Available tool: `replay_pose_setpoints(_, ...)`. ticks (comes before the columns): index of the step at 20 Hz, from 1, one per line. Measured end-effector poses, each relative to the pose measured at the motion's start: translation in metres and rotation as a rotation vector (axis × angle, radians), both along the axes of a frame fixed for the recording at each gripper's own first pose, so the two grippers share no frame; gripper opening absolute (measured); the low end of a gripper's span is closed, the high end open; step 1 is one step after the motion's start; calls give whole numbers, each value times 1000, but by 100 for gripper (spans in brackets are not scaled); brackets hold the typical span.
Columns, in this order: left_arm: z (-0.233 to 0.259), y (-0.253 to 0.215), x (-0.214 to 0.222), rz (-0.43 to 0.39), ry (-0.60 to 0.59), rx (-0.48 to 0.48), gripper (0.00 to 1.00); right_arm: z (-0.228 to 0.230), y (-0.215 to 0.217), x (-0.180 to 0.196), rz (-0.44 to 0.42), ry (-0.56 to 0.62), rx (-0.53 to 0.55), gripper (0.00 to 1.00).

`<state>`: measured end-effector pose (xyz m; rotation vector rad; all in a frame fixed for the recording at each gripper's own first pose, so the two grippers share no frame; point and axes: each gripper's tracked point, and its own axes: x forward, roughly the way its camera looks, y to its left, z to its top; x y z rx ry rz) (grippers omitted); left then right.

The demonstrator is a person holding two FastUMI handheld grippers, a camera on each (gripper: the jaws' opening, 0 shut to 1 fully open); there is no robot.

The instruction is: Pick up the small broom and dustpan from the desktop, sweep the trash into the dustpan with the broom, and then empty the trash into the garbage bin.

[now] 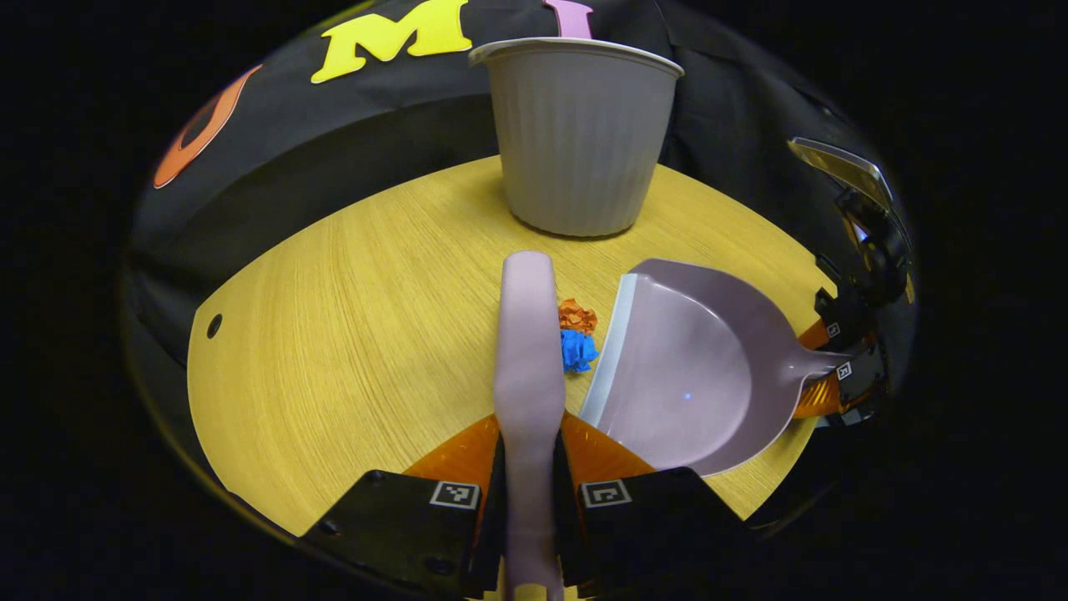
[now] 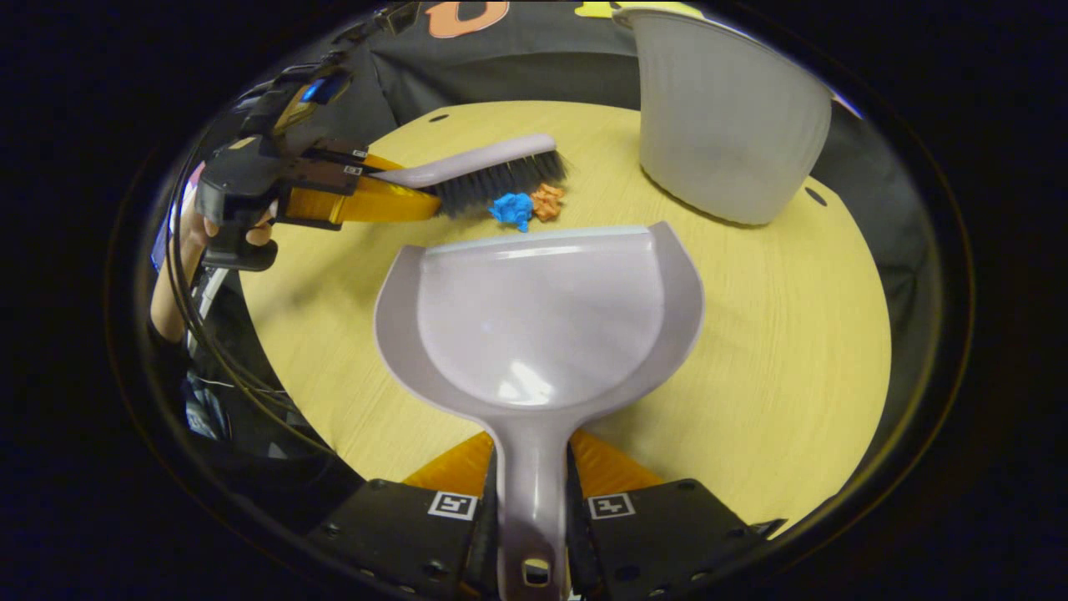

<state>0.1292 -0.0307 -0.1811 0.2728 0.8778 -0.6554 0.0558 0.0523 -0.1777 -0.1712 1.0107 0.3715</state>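
The small broom [image 1: 529,351] we see in the left gripper view as a pale handle running from 6 o'clock toward the centre; the left gripper [image 1: 529,501] has its jaws pinching this handle from both sides. In the right gripper view the broom [image 2: 488,171] lies at about 11 o'clock, its dark bristles down on the table [image 2: 776,334], and the left gripper [image 2: 334,188] holds it there, with a hand [image 2: 238,229] behind it.

Just beside the bristles we find two crumpled pieces of trash, a blue one [image 2: 511,209] and an orange one [image 2: 547,200], touching each other. They sit between the broom and the front edge of the dustpan [image 2: 534,325].

The dustpan rests flat on the table, its edge at 12 o'clock from the right gripper [image 2: 534,509], whose jaws are pressed on the dustpan handle on both sides. In the left gripper view the dustpan [image 1: 692,367] is at 3 o'clock.

The garbage bin [image 1: 580,138] stands upright on the table at 12 o'clock, beyond the trash.
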Motion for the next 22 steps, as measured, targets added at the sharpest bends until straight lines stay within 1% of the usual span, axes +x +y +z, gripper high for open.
replay_pose_setpoints(3,-3,-14,-13,-44,33,-5,30,7,-2,2,0,-7,5,34)
replay_pose_setpoints(5,-2,-19,-16,-66,33,-2,30,8,0,4,-1,-11,10,33)
replay_pose_setpoints(9,5,-30,-31,-93,73,-49,30,9,-1,6,-7,-21,20,33)
replay_pose_setpoints(11,3,-30,-36,-88,83,-46,30,11,-2,8,-13,-27,29,33)
replay_pose_setpoints(15,8,-19,-30,-25,65,-35,30,9,-1,9,-25,-67,61,36)
replay_pose_setpoints(16,10,-14,-29,-4,59,-34,30,11,0,10,-34,-82,78,33)
replay_pose_setpoints(19,16,8,-27,76,33,-36,30,12,0,6,-58,-97,84,33)
replay_pose_setpoints(20,18,15,-26,101,32,-39,30,13,-1,6,-69,-102,94,31)
replay_pose_setpoints(22,16,30,-31,150,31,-37,30,13,-1,5,-85,-94,123,30)
